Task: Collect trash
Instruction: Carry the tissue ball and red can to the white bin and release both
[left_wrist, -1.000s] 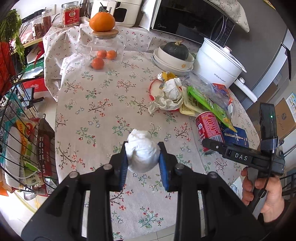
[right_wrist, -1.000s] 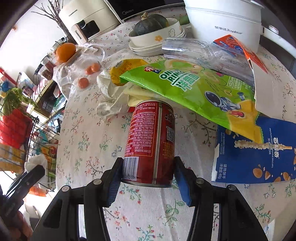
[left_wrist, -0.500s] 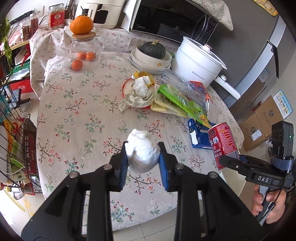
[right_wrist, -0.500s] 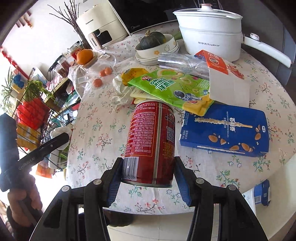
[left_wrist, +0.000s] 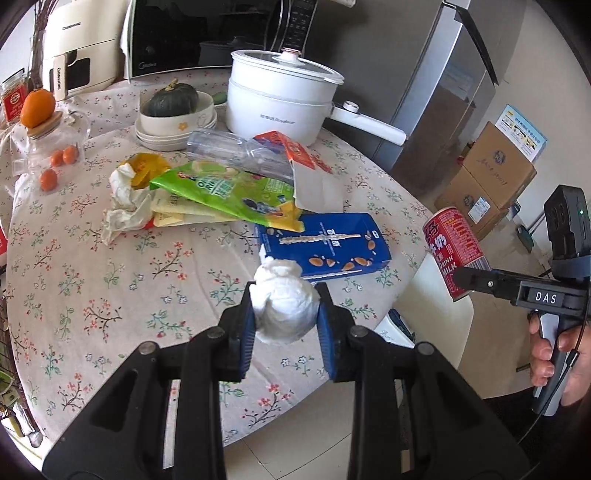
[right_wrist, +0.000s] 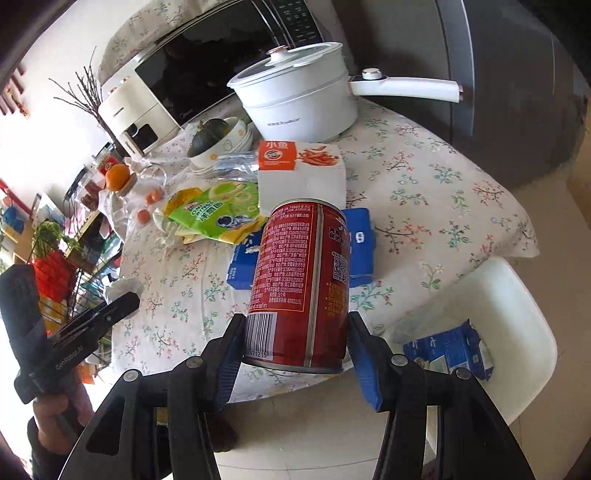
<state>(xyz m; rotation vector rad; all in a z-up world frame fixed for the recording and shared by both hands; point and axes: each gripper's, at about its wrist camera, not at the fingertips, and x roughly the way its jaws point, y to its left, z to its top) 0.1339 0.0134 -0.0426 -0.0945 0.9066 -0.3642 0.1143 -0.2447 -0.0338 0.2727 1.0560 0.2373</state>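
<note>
My left gripper is shut on a crumpled white tissue ball, held above the near edge of the round floral table. My right gripper is shut on a red drink can, carried over the table's edge; that can also shows at the right of the left wrist view. On the table lie a blue snack box, a green snack bag, a crumpled paper wad, a clear plastic bottle and an orange-and-white box.
A white pot, stacked bowls with a squash, a glass jar with oranges, a microwave and a cream appliance crowd the back. A white chair with a blue carton stands beside the table. Cardboard boxes sit on the floor.
Both grippers have swung right and drawn back from the table's middle toward its edge, each keeping its load. The can has lifted off the cloth. The chair and floor have come into view.
</note>
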